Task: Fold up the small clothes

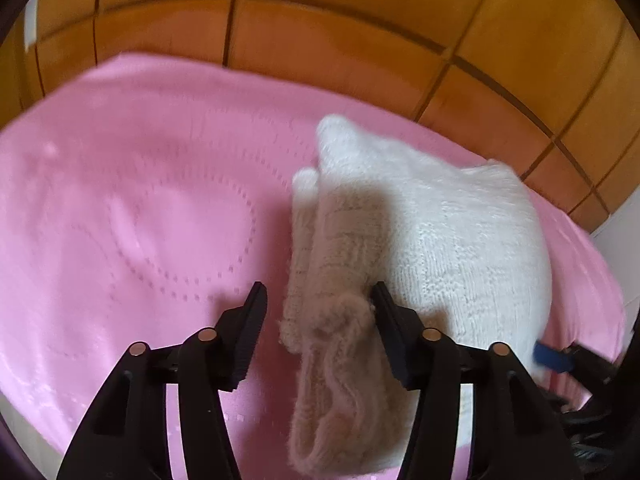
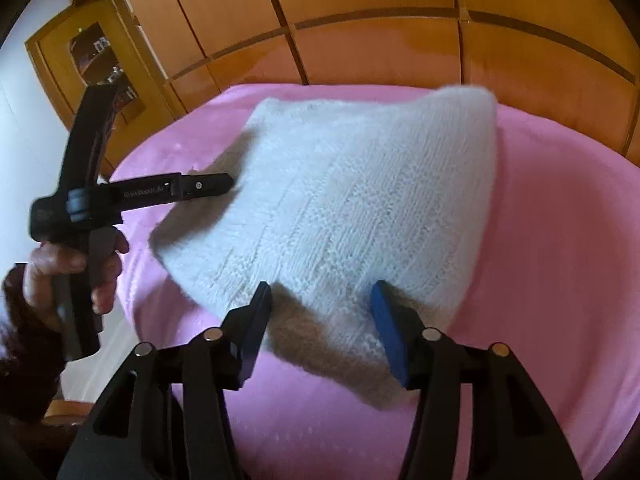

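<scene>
A small white knitted garment (image 1: 452,240) lies on a pink cloth (image 1: 140,208), partly folded, with a rolled edge (image 1: 336,320) running toward me. My left gripper (image 1: 318,300) is open, its jaws on either side of that rolled edge. In the right wrist view the garment (image 2: 352,208) spreads wide across the pink cloth (image 2: 560,260). My right gripper (image 2: 320,300) is open with blue pads, its jaws straddling the garment's near edge. The left gripper also shows in the right wrist view (image 2: 226,184), its tips touching the garment's left edge.
The pink cloth covers a round table. Orange-brown floor tiles (image 1: 320,40) lie beyond it. A wooden cabinet (image 2: 92,64) and wood panelling (image 2: 360,0) stand behind. A hand (image 2: 72,268) holds the left gripper's handle.
</scene>
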`<state>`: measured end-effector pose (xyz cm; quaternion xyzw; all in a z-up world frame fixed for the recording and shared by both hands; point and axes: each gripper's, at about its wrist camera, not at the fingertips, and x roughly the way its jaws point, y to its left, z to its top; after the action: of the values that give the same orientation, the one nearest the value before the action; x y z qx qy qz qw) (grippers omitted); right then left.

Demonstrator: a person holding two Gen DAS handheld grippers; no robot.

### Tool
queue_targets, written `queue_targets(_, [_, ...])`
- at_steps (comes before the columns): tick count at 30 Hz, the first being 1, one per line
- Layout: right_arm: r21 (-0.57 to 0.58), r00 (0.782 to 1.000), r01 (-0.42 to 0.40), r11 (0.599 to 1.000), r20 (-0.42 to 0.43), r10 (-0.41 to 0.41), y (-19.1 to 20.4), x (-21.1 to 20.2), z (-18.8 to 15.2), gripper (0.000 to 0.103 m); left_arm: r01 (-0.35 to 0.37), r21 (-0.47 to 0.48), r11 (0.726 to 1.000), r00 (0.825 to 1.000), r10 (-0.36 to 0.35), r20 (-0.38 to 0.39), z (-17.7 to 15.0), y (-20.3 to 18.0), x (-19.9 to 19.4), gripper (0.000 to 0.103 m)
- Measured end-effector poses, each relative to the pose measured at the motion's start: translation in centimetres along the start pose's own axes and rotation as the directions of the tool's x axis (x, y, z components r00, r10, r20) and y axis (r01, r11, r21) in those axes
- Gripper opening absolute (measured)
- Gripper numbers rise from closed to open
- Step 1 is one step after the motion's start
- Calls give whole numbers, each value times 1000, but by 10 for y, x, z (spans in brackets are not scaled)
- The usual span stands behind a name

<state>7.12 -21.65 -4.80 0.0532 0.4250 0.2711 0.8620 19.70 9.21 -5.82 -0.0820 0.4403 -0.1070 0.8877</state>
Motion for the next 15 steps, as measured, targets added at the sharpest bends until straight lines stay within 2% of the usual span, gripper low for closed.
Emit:
queue_targets(2, [40, 999, -25, 999, 24, 24, -10, -15, 4, 74, -24, 23, 999, 999, 23, 27, -1, -3, -5, 65])
queue_targets(4, [105, 996, -77, 991, 54, 72, -26, -26, 10, 82, -24, 25, 999, 999, 23, 37, -1, 1, -6, 65])
queue_targets(5, [139, 993, -104, 985, 62, 96, -37, -30, 13, 92, -19, 23, 1000, 999, 18, 39, -2, 5, -8, 65])
queue_targets(6, [192, 991, -121, 974, 73, 109, -49, -32, 17, 95, -14, 21, 1000, 999, 13, 39, -2, 6, -6, 68])
queue_targets(8, [259, 988, -150, 954, 75, 135, -67, -27, 27, 95, -3, 25, 1000, 999, 2, 41, -4, 10, -7, 73])
queue_targets(10, [315, 983, -184, 931, 76, 168, -84, -16, 36, 97, 7, 34, 999, 999, -8, 35, -7, 12, -8, 73])
queue_targets(15, [363, 973, -222, 905, 29, 227, -105, 17, 52, 97, 41, 56, 998, 999, -43, 23, -6, 11, 2, 75])
